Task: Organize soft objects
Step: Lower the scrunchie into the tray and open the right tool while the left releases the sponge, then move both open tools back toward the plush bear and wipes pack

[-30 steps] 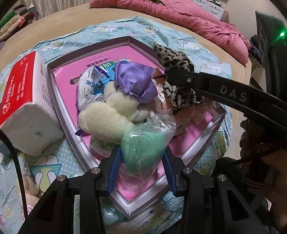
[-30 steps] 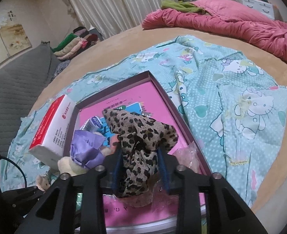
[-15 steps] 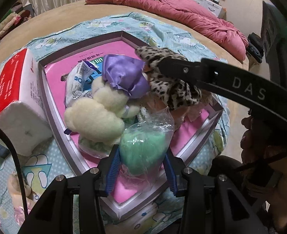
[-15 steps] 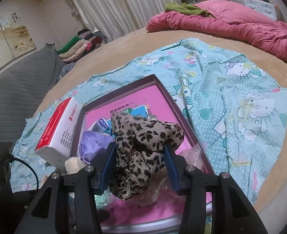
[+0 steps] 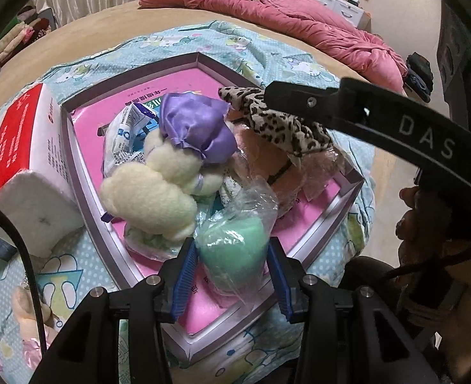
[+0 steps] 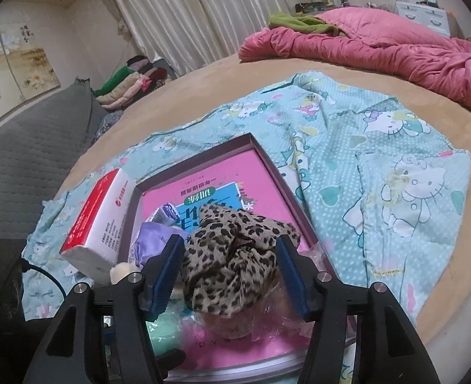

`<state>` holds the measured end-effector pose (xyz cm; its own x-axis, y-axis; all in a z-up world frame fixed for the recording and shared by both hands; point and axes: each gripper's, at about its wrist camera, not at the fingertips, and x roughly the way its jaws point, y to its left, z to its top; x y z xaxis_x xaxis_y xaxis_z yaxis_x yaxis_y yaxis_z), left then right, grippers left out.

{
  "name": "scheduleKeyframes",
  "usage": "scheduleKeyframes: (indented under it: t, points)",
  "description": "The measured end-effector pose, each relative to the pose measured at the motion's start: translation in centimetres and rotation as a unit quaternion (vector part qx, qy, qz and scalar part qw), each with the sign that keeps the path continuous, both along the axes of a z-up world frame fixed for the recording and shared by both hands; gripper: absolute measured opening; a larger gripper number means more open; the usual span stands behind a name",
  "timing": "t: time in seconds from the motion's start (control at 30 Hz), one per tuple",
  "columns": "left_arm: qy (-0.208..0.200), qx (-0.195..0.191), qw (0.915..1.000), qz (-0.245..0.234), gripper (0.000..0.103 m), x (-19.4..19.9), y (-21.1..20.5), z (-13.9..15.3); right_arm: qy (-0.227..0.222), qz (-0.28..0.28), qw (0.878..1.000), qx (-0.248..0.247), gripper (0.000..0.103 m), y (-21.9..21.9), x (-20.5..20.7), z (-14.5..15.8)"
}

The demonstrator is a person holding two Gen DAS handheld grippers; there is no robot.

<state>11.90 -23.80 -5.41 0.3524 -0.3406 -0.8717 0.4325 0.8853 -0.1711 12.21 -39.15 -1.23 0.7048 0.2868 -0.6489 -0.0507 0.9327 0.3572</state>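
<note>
A shallow pink box [image 5: 203, 73] lies on the bed with a pile of soft things in it. My left gripper [image 5: 230, 243] hangs over its near corner, shut on a green puff in a clear plastic bag [image 5: 235, 256]. Behind it lie a cream fluffy piece [image 5: 149, 201], a purple satin scrunchie [image 5: 197, 128] and a peach item [image 5: 261, 160]. My right gripper [image 6: 229, 243] is opening its jaws. The leopard-print scrunchie [image 6: 232, 262] rests on the pile between its pads, with a gap on each side. From the left wrist, that scrunchie [image 5: 283, 128] shows under the right gripper's black finger [image 5: 363, 121].
A red and white tissue pack [image 5: 20, 147] stands against the box's left side. A teal cartoon-cat cloth [image 6: 379, 166] covers the tan bed, with a pink quilt [image 6: 379, 48] at the back. The bed's edge drops off at right, where a hand [image 5: 427, 224] holds the right gripper.
The right jaws have spread apart and let go of the leopard scrunchie, which now sits on the pile. The left gripper keeps its hold on the green bagged puff.
</note>
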Motion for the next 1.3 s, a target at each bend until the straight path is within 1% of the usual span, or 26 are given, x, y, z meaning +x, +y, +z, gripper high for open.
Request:
scheduleKeyframes:
  t: [0.07,0.13,0.4,0.53,0.63,0.8,0.9,1.03,1.1,1.3]
  points:
    - [-0.001,0.000,1.0000,-0.002,0.045,-0.1,-0.1,0.1,-0.003,-0.006,1.000,0.001,0.064,-0.2,0.0,0.1]
    - [0.000,-0.001,1.0000,-0.005,0.047,-0.2,-0.2,0.1,-0.006,-0.016,1.000,0.003,0.069,-0.5,-0.1,0.3]
    - [0.002,-0.009,0.9999,-0.007,0.053,-0.4,-0.2,0.6,-0.026,-0.042,0.998,0.026,0.070,-2.0,-0.7,1.0]
    - [0.000,-0.010,0.9999,-0.004,0.054,-0.4,-0.1,0.8,-0.030,-0.045,0.998,0.032,0.074,-2.2,-0.8,1.2]
    - [-0.005,-0.006,1.0000,-0.003,0.056,-0.8,-0.1,1.1,-0.032,-0.044,0.998,0.029,0.075,-2.1,-0.8,1.3]
    - [-0.015,-0.004,0.9999,-0.003,0.063,-1.3,0.0,1.9,-0.038,-0.042,0.998,0.023,0.076,-1.8,-1.1,1.6]
    - [-0.023,0.000,0.9997,-0.001,0.064,-1.6,0.2,2.5,-0.039,-0.044,0.998,0.017,0.077,-1.6,-1.2,1.7]
    - [-0.033,0.001,0.9994,0.007,0.068,-2.0,0.7,3.3,-0.043,-0.046,0.998,0.013,0.077,-1.6,-1.4,1.9]
    - [-0.038,0.005,0.9991,0.015,0.071,-1.8,1.0,3.6,-0.044,-0.048,0.998,0.012,0.077,-1.6,-1.6,2.1]
    - [-0.052,0.012,0.9980,0.034,0.072,-2.3,2.1,4.7,-0.054,-0.050,0.997,0.010,0.078,-1.3,-2.2,2.6]
